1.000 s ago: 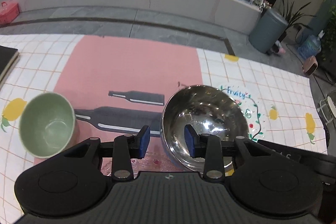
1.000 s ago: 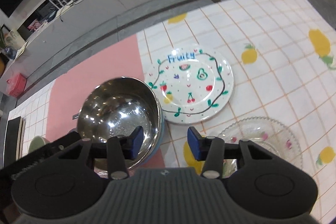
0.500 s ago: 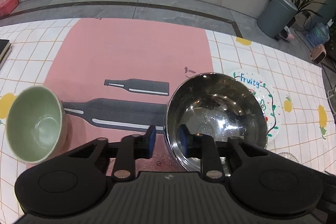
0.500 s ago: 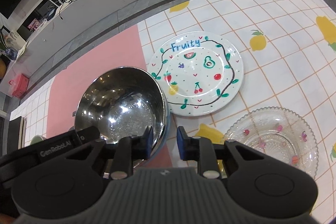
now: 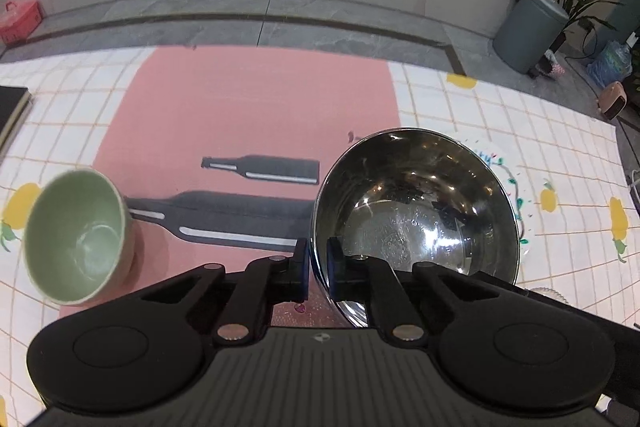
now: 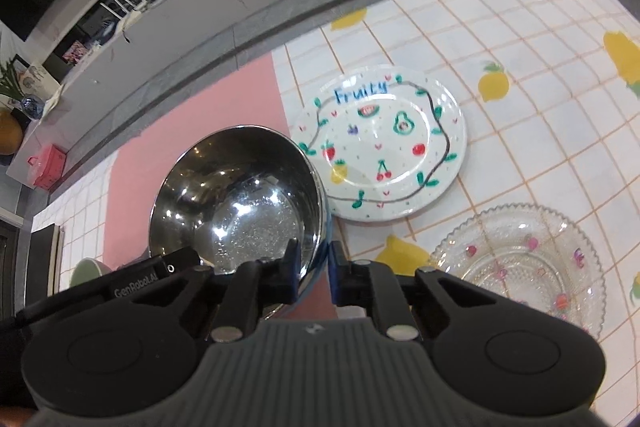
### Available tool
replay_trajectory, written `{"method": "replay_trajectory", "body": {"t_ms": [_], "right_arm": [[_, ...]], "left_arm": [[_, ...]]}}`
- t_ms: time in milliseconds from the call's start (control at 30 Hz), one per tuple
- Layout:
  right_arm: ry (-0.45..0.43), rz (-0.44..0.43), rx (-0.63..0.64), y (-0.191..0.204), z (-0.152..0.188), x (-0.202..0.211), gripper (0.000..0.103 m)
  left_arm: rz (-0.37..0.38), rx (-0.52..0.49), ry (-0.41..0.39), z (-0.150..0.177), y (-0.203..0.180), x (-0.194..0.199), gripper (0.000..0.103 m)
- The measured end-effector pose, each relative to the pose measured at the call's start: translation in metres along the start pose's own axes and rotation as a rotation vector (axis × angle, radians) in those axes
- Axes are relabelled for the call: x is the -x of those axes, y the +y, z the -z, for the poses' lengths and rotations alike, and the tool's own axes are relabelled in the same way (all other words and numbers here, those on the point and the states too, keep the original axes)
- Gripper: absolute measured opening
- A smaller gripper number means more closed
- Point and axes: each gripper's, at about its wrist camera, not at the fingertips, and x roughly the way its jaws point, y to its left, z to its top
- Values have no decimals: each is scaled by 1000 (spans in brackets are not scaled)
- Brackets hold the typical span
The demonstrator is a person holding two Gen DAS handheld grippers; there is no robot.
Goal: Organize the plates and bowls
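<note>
Left tongs [image 5: 318, 269] and right tongs [image 6: 314, 273] both pinch steel bowl [image 5: 416, 211] rim; bowl mouth upward.

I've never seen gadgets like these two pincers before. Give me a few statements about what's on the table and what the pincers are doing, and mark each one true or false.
1. Both grippers pinch the rim of the steel bowl. True: the left gripper and the right gripper each have one finger inside and one outside.
2. The green bowl holds soup. False: it is empty.
3. The fruit-painted plate lies flat on the tablecloth. True.
4. The glass plate is stacked on the painted one. False: they lie side by side.
5. The steel bowl is upside down. False: its opening faces up.
</note>
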Motion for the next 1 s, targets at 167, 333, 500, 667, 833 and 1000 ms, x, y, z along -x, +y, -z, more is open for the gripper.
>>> {"method": "replay_trajectory", "body": {"t_ms": [167,333,500,667,833,1000], "right_arm": [[-7,-63,10,2,7,21,11],[-32,-152,34,9,18,59,11],[-84,-235,68,23,38,109,11],[-90,-303,98,38,72,147,12],[-39,-355,142,53,110,163,12],[6,-362,211,72,148,171,12]], "left_arm": [[-29,0,-47,4,1,31,9],[-62,-9,-123,17,4,78,9],[-81,3,-200,32,16,133,9],[-94,6,-234,53,31,174,10],[-123,28,-241,84,56,201,10],[-131,91,-217,114,84,211,10]]}}
